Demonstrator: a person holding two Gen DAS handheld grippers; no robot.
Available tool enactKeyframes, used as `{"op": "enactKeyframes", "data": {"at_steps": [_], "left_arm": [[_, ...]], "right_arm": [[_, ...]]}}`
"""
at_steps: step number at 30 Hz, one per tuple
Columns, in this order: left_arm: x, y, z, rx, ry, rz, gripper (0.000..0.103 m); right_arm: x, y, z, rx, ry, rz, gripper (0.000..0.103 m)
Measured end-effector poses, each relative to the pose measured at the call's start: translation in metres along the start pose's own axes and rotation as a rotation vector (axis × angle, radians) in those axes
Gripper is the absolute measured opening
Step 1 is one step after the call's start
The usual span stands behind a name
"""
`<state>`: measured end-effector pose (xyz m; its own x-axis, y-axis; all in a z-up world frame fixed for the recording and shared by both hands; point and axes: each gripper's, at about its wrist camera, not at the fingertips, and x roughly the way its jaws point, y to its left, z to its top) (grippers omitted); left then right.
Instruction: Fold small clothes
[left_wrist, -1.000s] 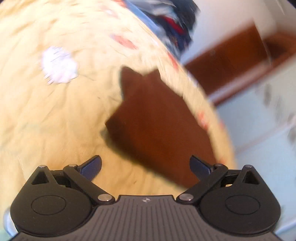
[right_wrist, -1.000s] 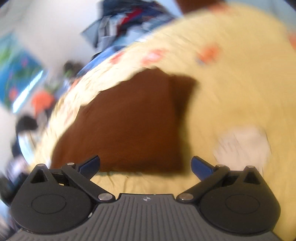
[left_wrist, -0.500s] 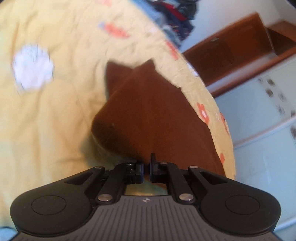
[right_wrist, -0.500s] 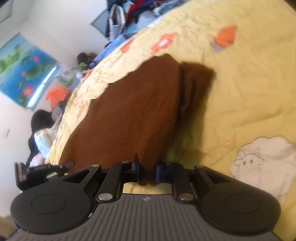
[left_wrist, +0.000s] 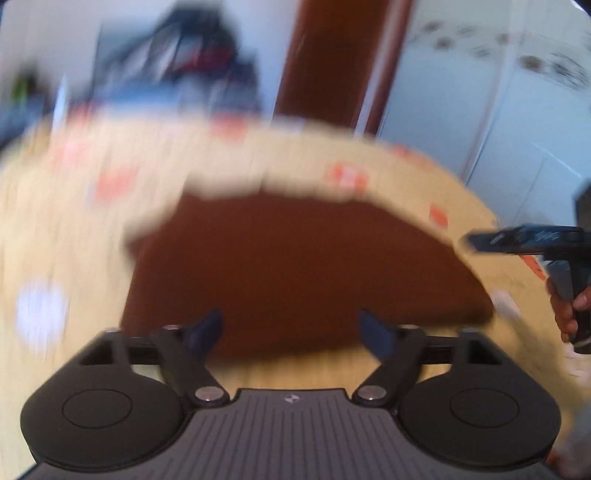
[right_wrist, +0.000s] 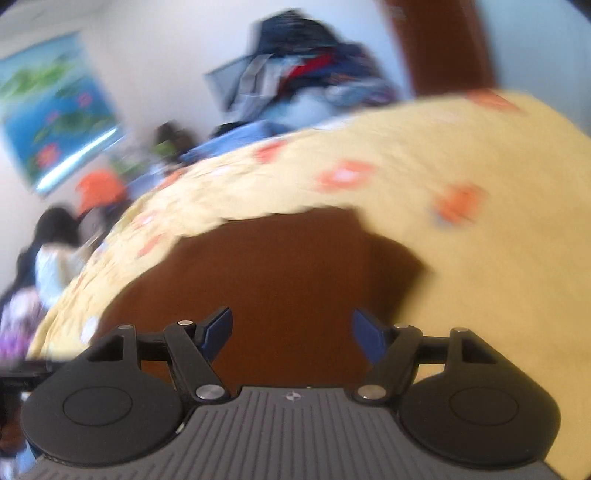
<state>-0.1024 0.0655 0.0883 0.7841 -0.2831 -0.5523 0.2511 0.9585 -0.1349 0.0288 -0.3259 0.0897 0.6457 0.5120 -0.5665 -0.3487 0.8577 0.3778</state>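
Observation:
A brown garment (left_wrist: 295, 266) lies flat on the yellow bedspread (left_wrist: 55, 221), folded over. In the left wrist view my left gripper (left_wrist: 291, 330) hovers over its near edge, jaws opening, nothing between them. The right wrist view shows the same garment (right_wrist: 280, 273) beneath my right gripper (right_wrist: 291, 330), whose jaws are also opening with nothing pinched. The other hand-held gripper (left_wrist: 532, 240) and a hand (left_wrist: 569, 310) show at the right edge of the left wrist view. Both views are motion-blurred.
A pile of dark clothes (right_wrist: 303, 74) sits beyond the far side of the bed. A poster (right_wrist: 51, 125) hangs on the wall at left. A white sheep print (left_wrist: 38, 314) marks the bedspread. Brown wood (left_wrist: 332, 62) and pale cabinet doors (left_wrist: 498, 110) stand behind.
Half a second ago both grippers were shut on the garment's near edge. Both have since let go, opened and lifted, and the views have rolled towards level.

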Motion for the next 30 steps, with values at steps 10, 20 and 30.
{"op": "enactKeyframes", "data": {"at_steps": [10, 20, 30], "left_arm": [[0.072, -0.014, -0.021, 0.205, 0.137, 0.070, 0.083], [0.060, -0.014, -0.004, 0.139, 0.055, 0.063, 0.083], [0.092, 0.011, -0.014, 0.088, 0.110, 0.086, 0.087]], "right_arm": [[0.097, 0.067, -0.035, -0.400, 0.171, -0.158, 0.089], [0.074, 0.066, 0.002, -0.283, 0.164, -0.051, 0.099], [0.153, 0.017, 0.026, -0.265, 0.161, -0.157, 0.103]]}}
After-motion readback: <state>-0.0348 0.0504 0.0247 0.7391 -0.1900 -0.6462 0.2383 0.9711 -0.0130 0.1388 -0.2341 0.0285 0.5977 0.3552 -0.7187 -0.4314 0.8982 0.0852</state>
